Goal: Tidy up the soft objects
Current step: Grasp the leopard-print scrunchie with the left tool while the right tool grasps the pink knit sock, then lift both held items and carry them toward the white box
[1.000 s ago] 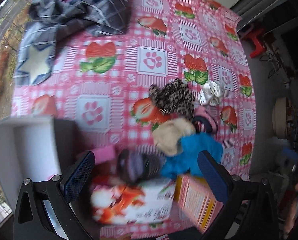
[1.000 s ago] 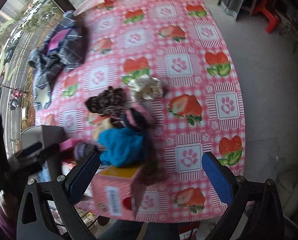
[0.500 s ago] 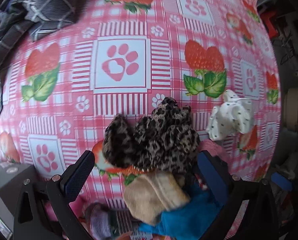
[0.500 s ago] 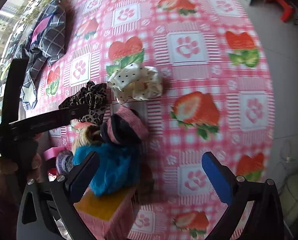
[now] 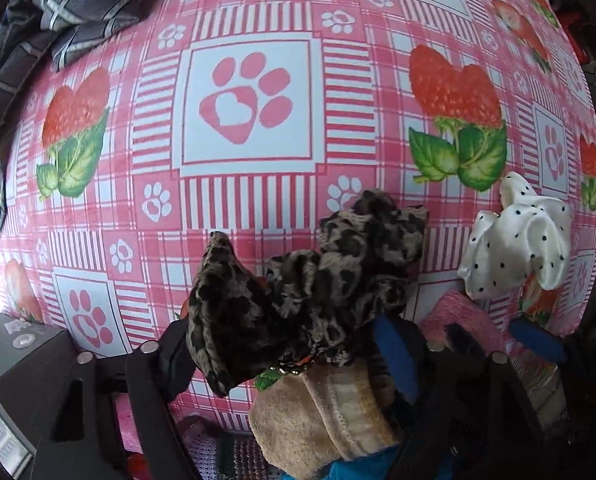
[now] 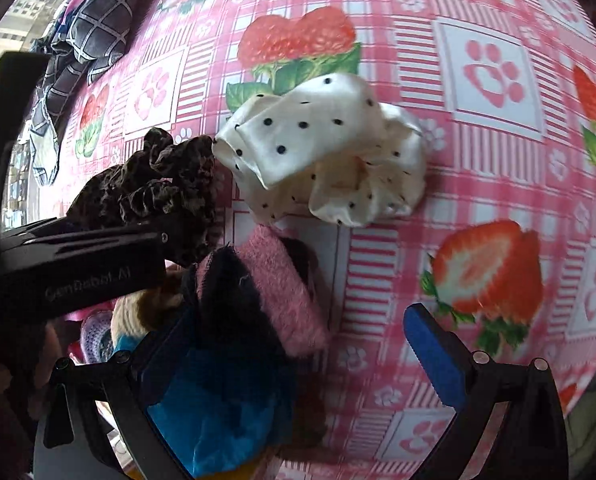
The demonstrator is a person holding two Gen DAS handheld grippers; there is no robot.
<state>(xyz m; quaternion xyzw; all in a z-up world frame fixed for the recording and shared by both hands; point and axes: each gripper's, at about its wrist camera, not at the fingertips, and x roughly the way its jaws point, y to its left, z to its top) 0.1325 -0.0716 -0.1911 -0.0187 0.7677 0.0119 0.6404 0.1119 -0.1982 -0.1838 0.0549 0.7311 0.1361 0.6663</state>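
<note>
None sorted yet; left gripper [image 5: 298, 344] just closing around leopard scrunchie [image 5: 310, 280] on desk [image 5: 242, 200]; right gripper [image 6: 294, 344] open above pink band [image 6: 278, 288], dotted scrunchie [image 6: 326, 160] waiting

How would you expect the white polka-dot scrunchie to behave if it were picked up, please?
Probably floppy: the white polka-dot scrunchie lies in loose, crumpled folds. Its glossy, satin-like fabric may slip in a grip. It looks light and unlikely to roll.
</note>
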